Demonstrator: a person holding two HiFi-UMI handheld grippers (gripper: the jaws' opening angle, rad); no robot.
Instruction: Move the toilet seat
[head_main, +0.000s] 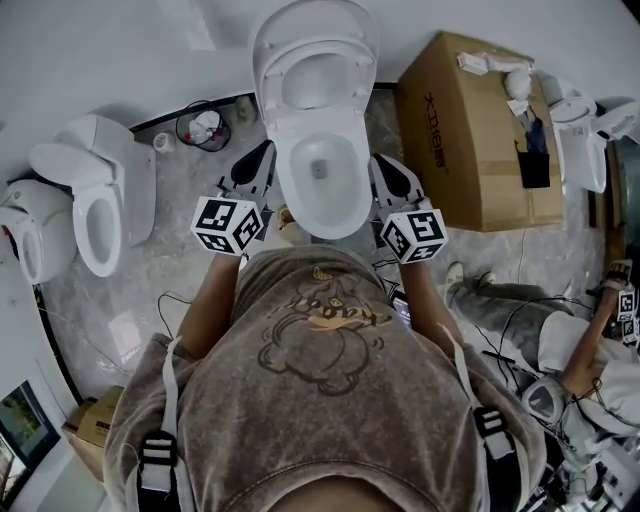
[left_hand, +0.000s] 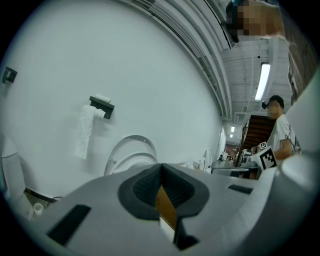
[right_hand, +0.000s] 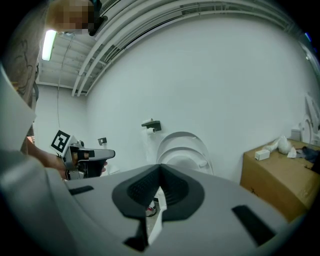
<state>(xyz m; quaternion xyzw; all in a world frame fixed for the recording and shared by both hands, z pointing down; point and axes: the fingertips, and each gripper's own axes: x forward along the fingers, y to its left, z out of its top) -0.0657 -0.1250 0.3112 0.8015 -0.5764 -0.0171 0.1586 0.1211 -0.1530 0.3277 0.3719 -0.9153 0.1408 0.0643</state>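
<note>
A white toilet (head_main: 285, 190) stands against the wall in the head view, with its seat (head_main: 275, 85) and lid (head_main: 315, 20) both tipped up against the wall. My left gripper (head_main: 265, 150) hovers beside the bowl's left rim and my right gripper (head_main: 378, 160) beside its right rim; neither touches the toilet. In the left gripper view the jaws (left_hand: 160, 167) are shut with nothing between them, and the raised seat (left_hand: 131, 152) lies ahead. The right gripper view shows its jaws (right_hand: 160, 167) shut and empty, with the raised seat (right_hand: 182, 150) beyond.
A large cardboard box (head_main: 480, 130) stands right of the toilet. A second toilet (head_main: 100, 200) and a small bin (head_main: 205, 125) are on the left. A toilet-paper holder (left_hand: 101, 105) hangs on the wall. Another person (head_main: 580, 350) crouches at the lower right among floor cables.
</note>
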